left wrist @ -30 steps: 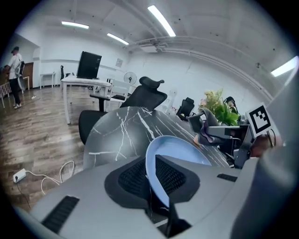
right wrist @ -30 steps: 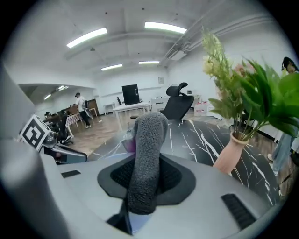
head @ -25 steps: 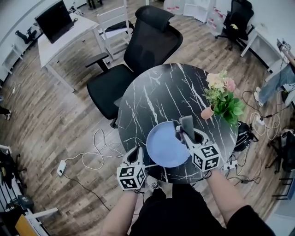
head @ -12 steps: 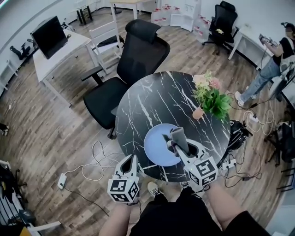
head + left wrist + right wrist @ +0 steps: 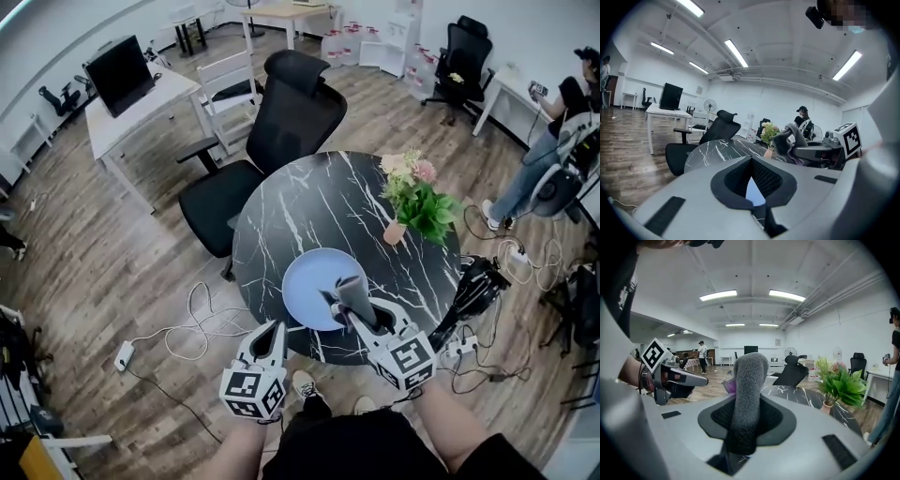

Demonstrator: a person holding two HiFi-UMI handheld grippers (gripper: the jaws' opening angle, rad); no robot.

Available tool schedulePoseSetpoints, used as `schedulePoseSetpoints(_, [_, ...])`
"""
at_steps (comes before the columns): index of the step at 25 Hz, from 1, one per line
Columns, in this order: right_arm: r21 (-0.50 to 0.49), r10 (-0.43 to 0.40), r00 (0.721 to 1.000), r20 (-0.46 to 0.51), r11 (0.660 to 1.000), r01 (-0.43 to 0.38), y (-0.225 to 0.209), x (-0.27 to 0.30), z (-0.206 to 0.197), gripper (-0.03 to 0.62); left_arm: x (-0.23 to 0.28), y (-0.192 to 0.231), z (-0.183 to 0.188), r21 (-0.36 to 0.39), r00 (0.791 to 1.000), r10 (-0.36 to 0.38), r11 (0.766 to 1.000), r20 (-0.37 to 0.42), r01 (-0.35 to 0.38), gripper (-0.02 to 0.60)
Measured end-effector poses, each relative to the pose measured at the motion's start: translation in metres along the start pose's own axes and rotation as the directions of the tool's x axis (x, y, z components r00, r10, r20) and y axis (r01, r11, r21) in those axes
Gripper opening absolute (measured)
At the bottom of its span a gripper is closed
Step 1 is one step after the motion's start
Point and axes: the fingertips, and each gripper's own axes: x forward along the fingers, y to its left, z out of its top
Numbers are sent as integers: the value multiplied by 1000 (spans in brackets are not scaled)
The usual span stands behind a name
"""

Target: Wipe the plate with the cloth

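Desk (image 5: 281,216): round, black marble. Plate (image 5: 309,277) lies flat near your edge, unmoved. Your right claw (image 5: 743,427) is clamped on grey cloth (image 5: 747,380), now hanging over plate's near side, seemingly off surface. Left claw (image 5: 752,180) has just closed fully, empty, beside desk edge. Lower cloth to wipe.

Open-plan office: swivel chair (image 5: 291,117), desk (image 5: 155,105) with monitor (image 5: 119,73), ceiling strip lights (image 5: 719,296), more workstations behind.

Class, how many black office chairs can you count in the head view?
2. One black office chair stands just behind the round table; a second chair is far back on the right. Others may be hidden outside the view.
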Motion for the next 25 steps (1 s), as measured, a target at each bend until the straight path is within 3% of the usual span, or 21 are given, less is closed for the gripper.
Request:
schedulePoseSetpoints(14, [-33,147,989,29,989,-146,8,-119,-40,110,-53,-136,-65,-33,994,111,993,9,-110,18])
schedulePoseSetpoints(25, [-31,194,980,42,981,-193,14,-177,-62,110,-87,-197,-92,-18,988,152,988,19,-152,18])
